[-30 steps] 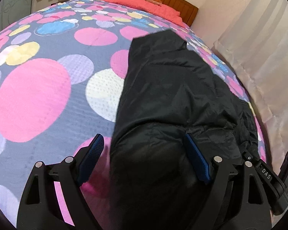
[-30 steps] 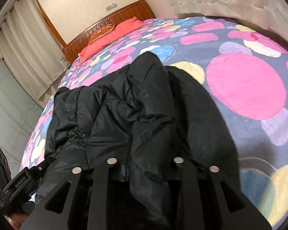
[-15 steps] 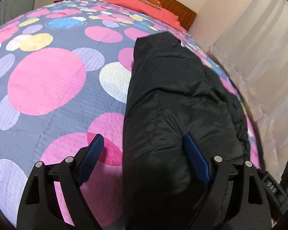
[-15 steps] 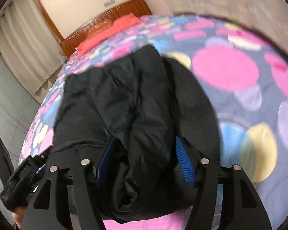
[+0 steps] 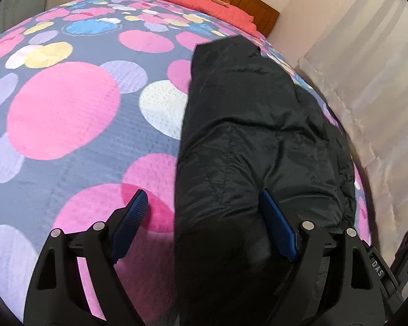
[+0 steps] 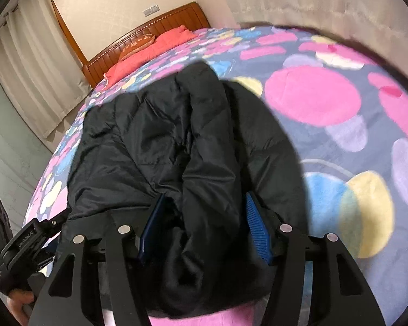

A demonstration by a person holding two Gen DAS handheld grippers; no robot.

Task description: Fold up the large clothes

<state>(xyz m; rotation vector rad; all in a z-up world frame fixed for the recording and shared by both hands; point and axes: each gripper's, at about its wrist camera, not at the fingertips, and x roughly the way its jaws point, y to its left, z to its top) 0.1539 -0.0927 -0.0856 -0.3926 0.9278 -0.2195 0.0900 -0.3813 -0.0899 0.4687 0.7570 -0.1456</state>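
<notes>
black puffer jacket (image 5: 247,141), folded lengthwise, on bed

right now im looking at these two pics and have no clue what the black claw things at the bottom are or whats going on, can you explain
Those black claws are hand-held grippers, one in each of a person's hands, and no robot arm is involved. Each carries a fisheye camera looking forward along its two blue-padded fingers, which is why the room looks bulged.

One picture comes from the left gripper, the other from the right gripper. Both look across a bed with a spotted bedspread, red pillows and a wooden headboard at the far end.

On the bed lies a black puffy jacket, partly folded into a long shape. The left gripper is open, with the jacket's near edge between its fingers. The right gripper is also open, with a thick bunch of the jacket between its pads, not squeezed.
</notes>
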